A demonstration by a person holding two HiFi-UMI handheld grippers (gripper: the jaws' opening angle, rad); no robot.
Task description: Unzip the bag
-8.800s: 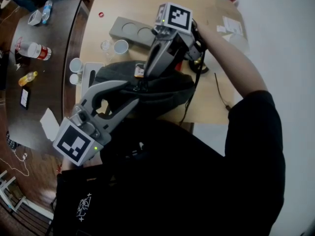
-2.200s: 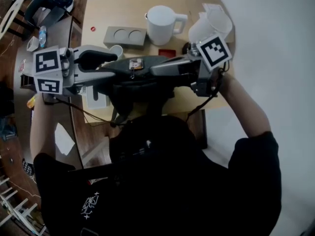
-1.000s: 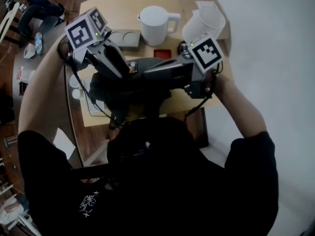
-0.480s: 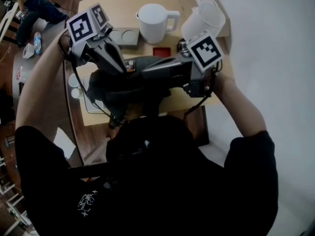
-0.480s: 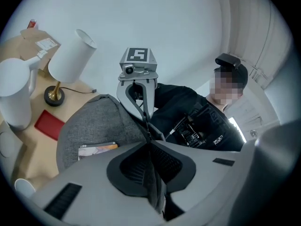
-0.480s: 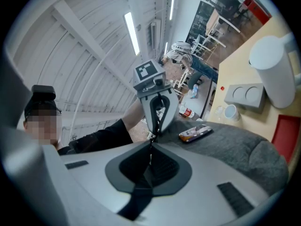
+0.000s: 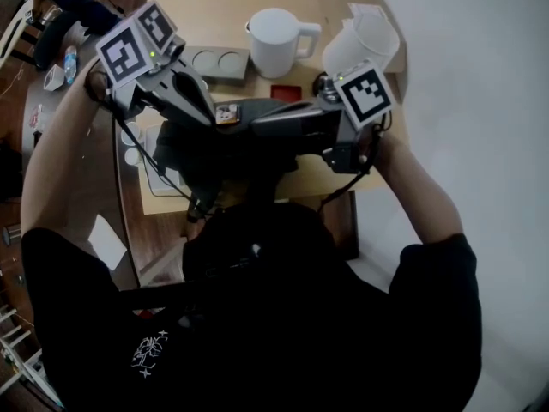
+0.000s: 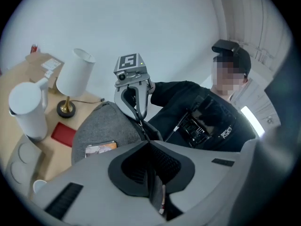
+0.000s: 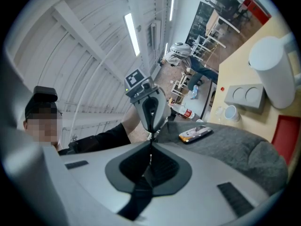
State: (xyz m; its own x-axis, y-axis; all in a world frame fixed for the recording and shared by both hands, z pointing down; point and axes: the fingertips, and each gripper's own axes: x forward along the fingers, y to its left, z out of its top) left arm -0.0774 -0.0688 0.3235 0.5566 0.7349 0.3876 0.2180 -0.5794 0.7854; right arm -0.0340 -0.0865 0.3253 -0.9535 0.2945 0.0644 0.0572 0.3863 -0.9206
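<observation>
A dark grey bag [image 7: 206, 157] with an orange and white label [image 7: 227, 114] sits at the near edge of the wooden table. My right gripper [image 7: 250, 129] reaches in level from the right. It is shut on a black strap [image 9: 136, 197] at the bag's top. My left gripper [image 7: 221, 125] comes from the upper left, tilted down, tip to tip with the right one. Its jaws have just been closing and now stand shut [image 8: 149, 144] on a thin zip pull at the bag's top seam. In the left gripper view the grey bag [image 8: 106, 126] bulges below the right gripper [image 8: 140, 121].
Behind the bag stand a white jug [image 7: 276, 41], a white-shaded lamp [image 7: 360, 41], a red card [image 7: 283, 93] and a grey tray with two round hollows [image 7: 219, 61]. Small cups [image 7: 131, 144] sit at the table's left edge. A dark table with bottles lies further left.
My left gripper has swung from the bag's left side up onto its top, meeting the right gripper's tips. The right gripper has kept its place and its hold.
</observation>
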